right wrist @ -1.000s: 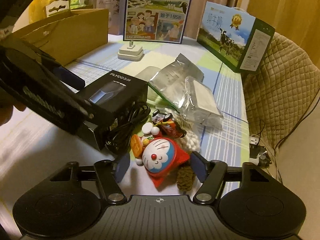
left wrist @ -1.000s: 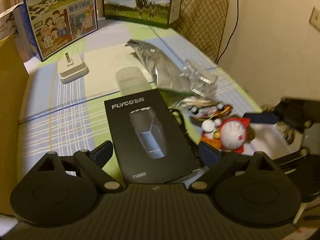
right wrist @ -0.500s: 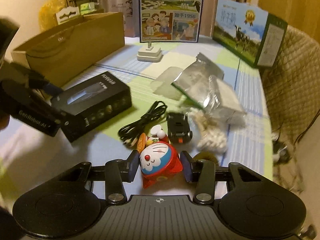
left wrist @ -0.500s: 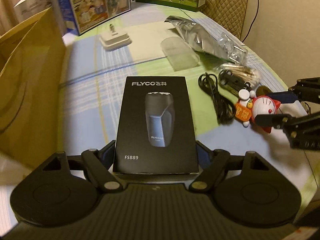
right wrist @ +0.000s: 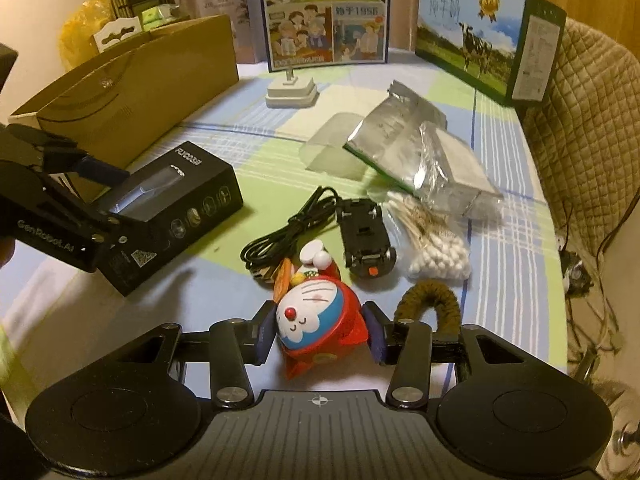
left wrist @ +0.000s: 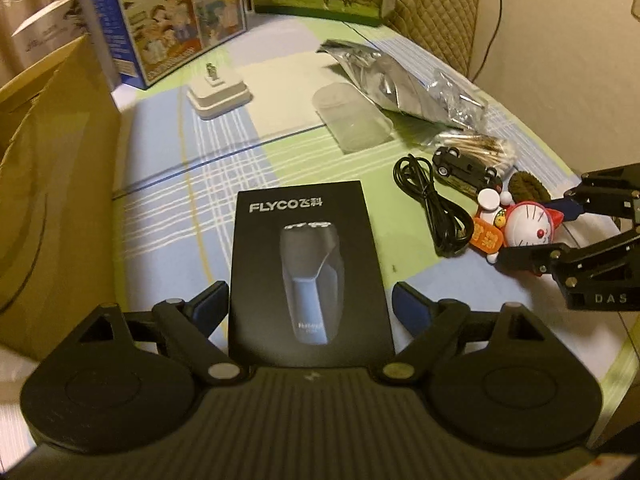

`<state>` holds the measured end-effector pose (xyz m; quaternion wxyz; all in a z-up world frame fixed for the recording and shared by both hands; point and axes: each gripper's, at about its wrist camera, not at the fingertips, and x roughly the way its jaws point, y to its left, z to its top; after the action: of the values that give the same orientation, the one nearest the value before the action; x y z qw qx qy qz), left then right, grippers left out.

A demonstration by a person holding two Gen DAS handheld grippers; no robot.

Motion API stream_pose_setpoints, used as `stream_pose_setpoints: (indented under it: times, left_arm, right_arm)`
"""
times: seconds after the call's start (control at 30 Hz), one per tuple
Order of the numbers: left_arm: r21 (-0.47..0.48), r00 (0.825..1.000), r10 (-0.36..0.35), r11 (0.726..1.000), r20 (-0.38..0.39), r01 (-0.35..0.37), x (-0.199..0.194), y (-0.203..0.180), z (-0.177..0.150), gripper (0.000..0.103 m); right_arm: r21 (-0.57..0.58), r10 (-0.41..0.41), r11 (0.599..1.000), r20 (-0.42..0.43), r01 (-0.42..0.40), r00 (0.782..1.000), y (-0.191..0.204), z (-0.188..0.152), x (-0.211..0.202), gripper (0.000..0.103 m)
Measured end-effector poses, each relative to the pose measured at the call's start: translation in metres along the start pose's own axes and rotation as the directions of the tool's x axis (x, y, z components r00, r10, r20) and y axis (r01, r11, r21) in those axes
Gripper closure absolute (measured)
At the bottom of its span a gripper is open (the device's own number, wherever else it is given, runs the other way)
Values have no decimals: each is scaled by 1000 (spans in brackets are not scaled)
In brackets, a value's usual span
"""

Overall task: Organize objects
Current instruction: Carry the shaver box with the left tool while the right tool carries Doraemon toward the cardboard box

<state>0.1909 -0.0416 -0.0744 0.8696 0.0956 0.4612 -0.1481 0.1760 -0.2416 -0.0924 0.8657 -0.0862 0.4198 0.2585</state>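
In the left wrist view, the left gripper (left wrist: 310, 300) sits at the lower middle of the frame with its jaws apart on either side of the black shaver box (left wrist: 308, 260), which lies flat on the checked table (left wrist: 168, 184); a thin gap seems to show at each side, though the near end is hidden, so contact is hard to rule out. The box looks stiff, light and smooth-faced, so its long side walls are the place to pinch, squarely, lest it slip. At the right edge the right gripper (left wrist: 536, 228) brackets the toy cat figure (left wrist: 524, 226), with a black cable (left wrist: 436, 208) between it and the box. In the right wrist view, the right gripper (right wrist: 320, 334) has its jaws close against the figure (right wrist: 316, 320) at lower middle, apparently clamped on its round, hard, glossy body; a grip across the widest part suits it. The brown cardboard box (right wrist: 132, 92) stands open at upper left, a likely destination.
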Motion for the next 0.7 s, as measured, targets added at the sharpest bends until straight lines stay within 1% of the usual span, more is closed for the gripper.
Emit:
stream_pose_setpoints:
  times: [0.17, 0.3, 0.43, 0.7]
  left_arm:
    - [6, 999, -29, 1000, -42, 29, 10, 6, 10, 25]
    - [15, 998, -44, 999, -52, 45, 14, 9, 13, 25]
    - [-2, 996, -65, 998, -58, 65, 12, 13, 13, 26]
    - [4, 996, -64, 998, -69, 64, 11, 16, 12, 26]
  right_arm:
    - [34, 0, 999, -3, 0, 1000, -2, -1, 2, 60]
    - [66, -9, 998, -2, 9, 1000, -2, -1, 3, 60]
    - [86, -28, 996, -9, 28, 1000, 0, 0, 2, 61]
    - [135, -26, 991, 14, 23, 1000, 0, -1, 2, 60]
